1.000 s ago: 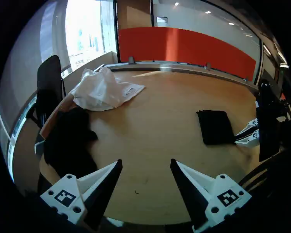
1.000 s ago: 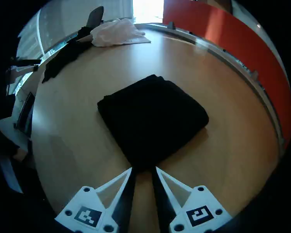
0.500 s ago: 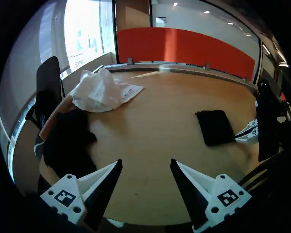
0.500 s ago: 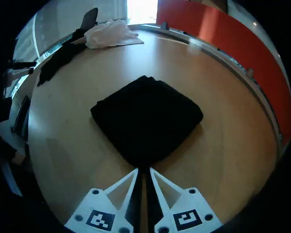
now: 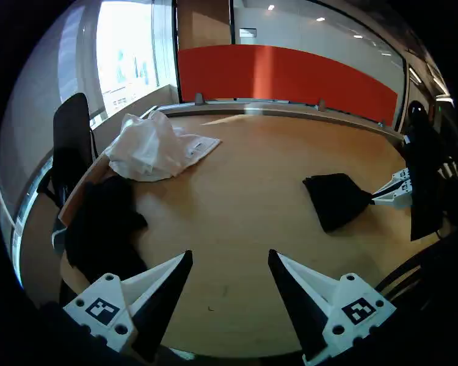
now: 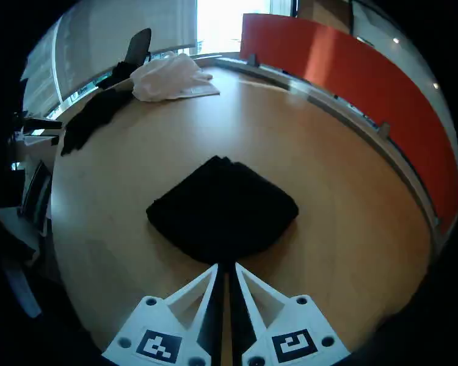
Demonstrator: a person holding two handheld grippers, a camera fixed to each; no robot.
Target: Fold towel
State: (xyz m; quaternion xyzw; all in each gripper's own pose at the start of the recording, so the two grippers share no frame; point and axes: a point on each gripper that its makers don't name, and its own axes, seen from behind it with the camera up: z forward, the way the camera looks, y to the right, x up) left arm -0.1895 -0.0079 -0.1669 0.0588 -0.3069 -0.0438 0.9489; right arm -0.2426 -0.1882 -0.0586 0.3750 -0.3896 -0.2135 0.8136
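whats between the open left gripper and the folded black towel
Bare light wooden tabletop separates left gripper from folded black towel, per left gripper view.

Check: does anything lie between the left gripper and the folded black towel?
Nothing visible does. Bare wooden table lies between the open left gripper and the black towel. The right gripper is shut on the towel's near corner.
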